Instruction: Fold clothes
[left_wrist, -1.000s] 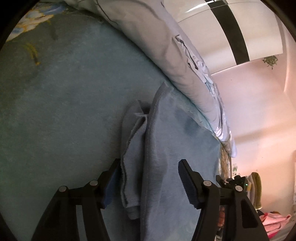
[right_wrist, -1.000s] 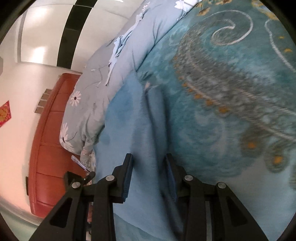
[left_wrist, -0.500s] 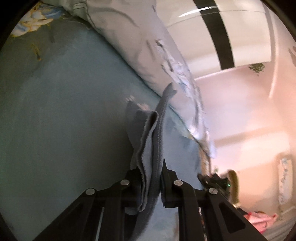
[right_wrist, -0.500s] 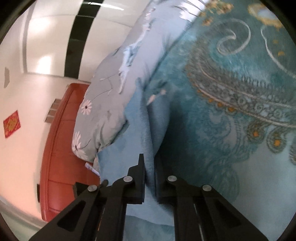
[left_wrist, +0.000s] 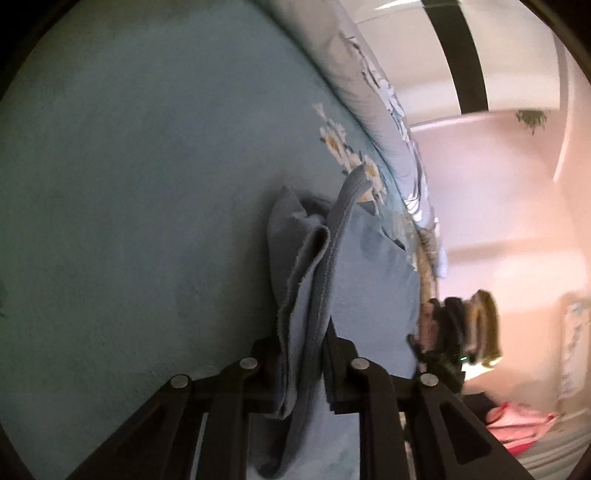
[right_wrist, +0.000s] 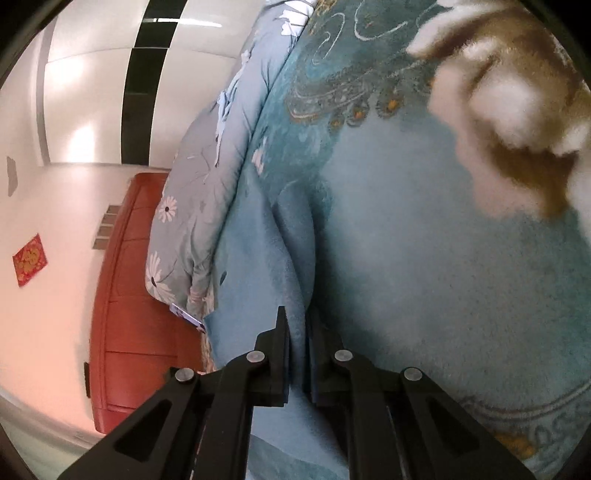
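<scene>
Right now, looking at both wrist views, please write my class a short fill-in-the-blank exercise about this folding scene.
1. Both tools grip the same light ____ cloth.
2. The left tool pinches a ____ edge of several layers.
3. Behind the bed stands a reddish-____ headboard.
4. The right tool is ____ on the cloth.

Missing words: blue; bunched; brown; shut
</scene>
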